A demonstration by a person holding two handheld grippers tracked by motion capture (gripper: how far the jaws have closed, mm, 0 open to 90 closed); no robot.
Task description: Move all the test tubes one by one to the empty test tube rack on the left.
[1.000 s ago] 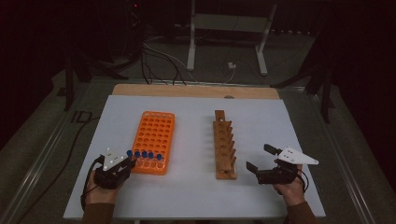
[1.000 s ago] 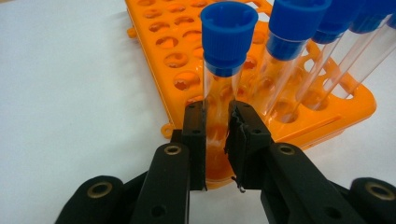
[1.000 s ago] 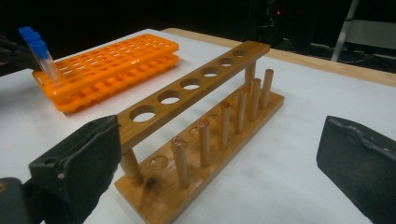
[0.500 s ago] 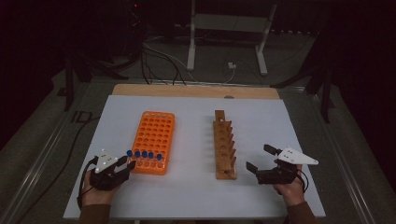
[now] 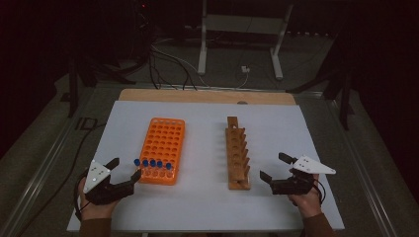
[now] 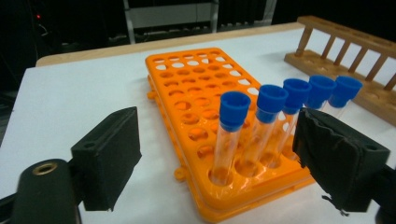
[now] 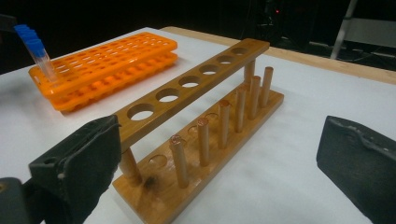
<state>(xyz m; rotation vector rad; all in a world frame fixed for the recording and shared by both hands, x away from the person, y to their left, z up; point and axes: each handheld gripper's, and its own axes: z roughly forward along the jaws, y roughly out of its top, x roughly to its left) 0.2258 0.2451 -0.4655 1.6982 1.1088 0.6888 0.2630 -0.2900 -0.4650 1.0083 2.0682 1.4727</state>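
Here the left gripper sits at the near left corner of the white table, just beside the near end of the orange rack. Its jaws have just been opening and now stand wide apart, with nothing pressed between the pads. In the left gripper view the two black jaws frame the rack's near row, where five tubes with blue caps stand upright side by side in their holes; the closest tube lies between the jaws but touches neither pad. The rest of the rack's holes hold nothing.

The right gripper rests at the near right of the table, just beside the near end of the wooden rack, which runs lengthwise away from the person. Its jaws are also spread apart and grip nothing. In the right gripper view the wooden rack lies between the jaws, its round holes and upright pegs bare, and the orange rack shows beyond it.
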